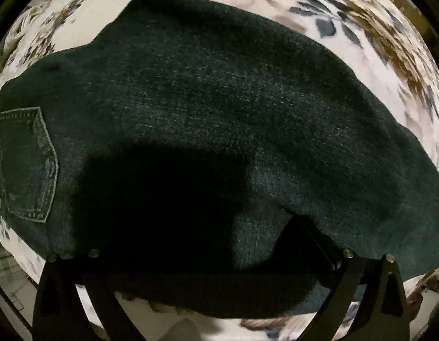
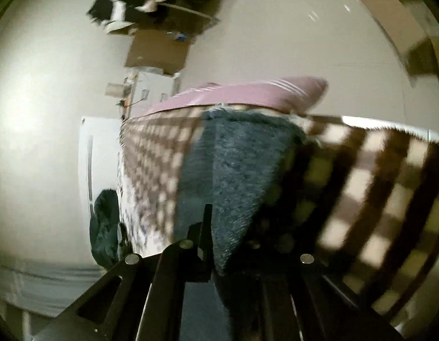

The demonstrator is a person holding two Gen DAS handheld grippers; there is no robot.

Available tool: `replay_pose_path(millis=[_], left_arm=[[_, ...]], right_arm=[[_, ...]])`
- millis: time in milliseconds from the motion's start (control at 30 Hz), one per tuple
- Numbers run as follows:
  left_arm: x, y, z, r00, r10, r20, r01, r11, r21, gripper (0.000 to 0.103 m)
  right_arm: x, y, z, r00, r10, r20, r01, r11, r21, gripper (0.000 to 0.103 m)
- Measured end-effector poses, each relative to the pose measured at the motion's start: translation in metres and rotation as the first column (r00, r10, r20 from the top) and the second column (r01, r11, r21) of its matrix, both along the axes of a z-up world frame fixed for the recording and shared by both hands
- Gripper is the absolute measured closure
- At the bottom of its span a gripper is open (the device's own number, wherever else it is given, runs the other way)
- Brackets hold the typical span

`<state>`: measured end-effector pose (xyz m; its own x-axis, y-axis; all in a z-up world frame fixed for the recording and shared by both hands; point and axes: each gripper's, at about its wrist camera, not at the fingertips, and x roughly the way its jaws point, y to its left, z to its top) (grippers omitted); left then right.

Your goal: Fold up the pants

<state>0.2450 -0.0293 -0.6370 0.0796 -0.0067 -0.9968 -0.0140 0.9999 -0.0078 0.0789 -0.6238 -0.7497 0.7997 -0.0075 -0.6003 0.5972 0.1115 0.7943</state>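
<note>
I am partway through a fold: the pants (image 1: 208, 108), dark denim with a back pocket (image 1: 29, 164) showing far to the left of my left hand-held gripper (image 1: 213, 261), lie spread over the flowered bedspread (image 1: 361, 45) just ahead of that hand-held gripper. Its fingers stand wide apart at the near hem of the cloth, with the fabric edge draped across the gap between them; I cannot tell whether anything is actually pinched there. My right hand-held gripper (image 2: 233, 244) is clamped on a strip of the pants (image 2: 242, 176), which runs straight out from between its fingers and up toward a pink pillow (image 2: 248, 91), with a checked blanket (image 2: 375, 187) to either side of it. This view is blurred, so the grip detail is rough. I judge the next move is to carry the held end over the spread part, lay it edge to edge, then let go and smooth.
</note>
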Motion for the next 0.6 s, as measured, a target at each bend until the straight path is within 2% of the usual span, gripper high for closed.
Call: replay_pose_path(millis=[100, 167, 300, 333, 433, 533, 600], left_arm=[[-0.011, 0.018, 0.015, 0.999, 0.042, 0.001, -0.041, 0.996, -0.076, 0.000], [-0.019, 0.025, 0.029, 0.998, 0.054, 0.019, -0.052, 0.993, -0.103, 0.000], [-0.038, 0.047, 0.059, 0.996, 0.070, 0.060, -0.061, 0.988, -0.145, 0.000], [-0.042, 0.053, 0.065, 0.995, 0.079, 0.063, -0.068, 0.986, -0.154, 0.000], [-0.060, 0.085, 0.081, 0.991, 0.119, 0.068, -0.106, 0.979, -0.176, 0.000], [-0.072, 0.116, 0.088, 0.985, 0.155, 0.072, -0.140, 0.974, -0.175, 0.000], [-0.076, 0.142, 0.085, 0.983, 0.171, 0.072, -0.157, 0.973, -0.167, 0.000]], right_arm=[[0.009, 0.016, 0.052, 0.996, 0.087, -0.012, -0.088, 0.990, -0.113, 0.095], [0.024, 0.044, 0.090, 0.986, 0.166, -0.023, -0.167, 0.965, -0.204, 0.095], [0.054, 0.115, 0.139, 0.951, 0.306, -0.049, -0.306, 0.898, -0.316, 0.095], [0.059, 0.128, 0.144, 0.944, 0.327, -0.055, -0.326, 0.888, -0.324, 0.095], [0.083, 0.195, 0.152, 0.899, 0.428, -0.092, -0.430, 0.826, -0.363, 0.095], [0.112, 0.270, 0.144, 0.830, 0.533, -0.164, -0.550, 0.731, -0.403, 0.095], [0.128, 0.324, 0.131, 0.768, 0.601, -0.220, -0.630, 0.647, -0.431, 0.095]])
